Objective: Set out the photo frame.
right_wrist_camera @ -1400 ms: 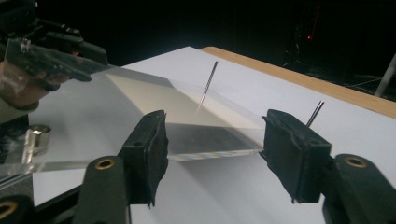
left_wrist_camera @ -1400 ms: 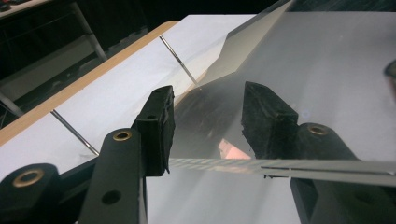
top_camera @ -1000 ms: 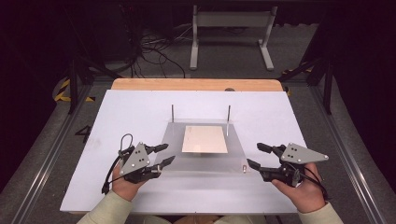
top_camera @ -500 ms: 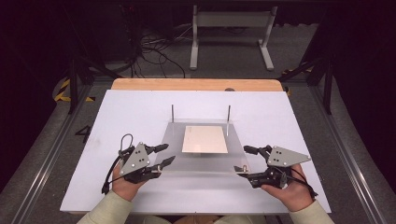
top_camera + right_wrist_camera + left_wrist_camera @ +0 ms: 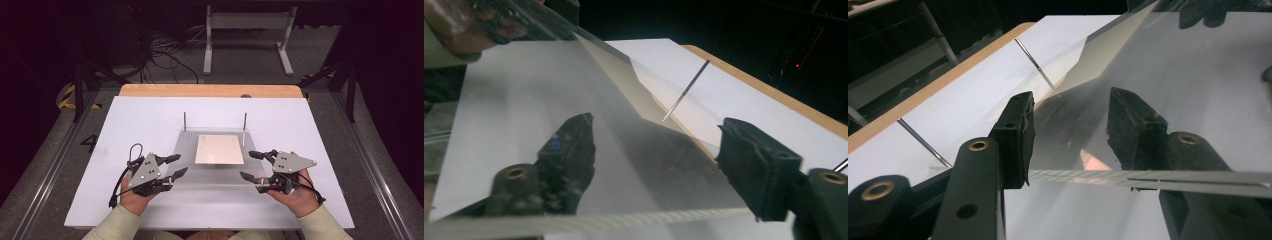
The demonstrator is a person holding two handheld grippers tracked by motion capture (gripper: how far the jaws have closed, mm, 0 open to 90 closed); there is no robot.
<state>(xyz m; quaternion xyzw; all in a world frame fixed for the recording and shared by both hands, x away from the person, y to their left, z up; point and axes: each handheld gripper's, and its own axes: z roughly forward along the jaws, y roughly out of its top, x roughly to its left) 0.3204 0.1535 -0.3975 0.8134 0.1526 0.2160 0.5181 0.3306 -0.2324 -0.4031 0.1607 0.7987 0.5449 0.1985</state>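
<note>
A clear rectangular acrylic sheet lies near the middle of the white tabletop, a pale beige card beneath it and two thin upright metal pins at its far edge. The left gripper sits at the sheet's near-left corner, jaws spread, one above and one below the edge, not pressing. The right gripper, at the near-right corner, has just been closing; its jaws straddle the edge, still apart.
</note>
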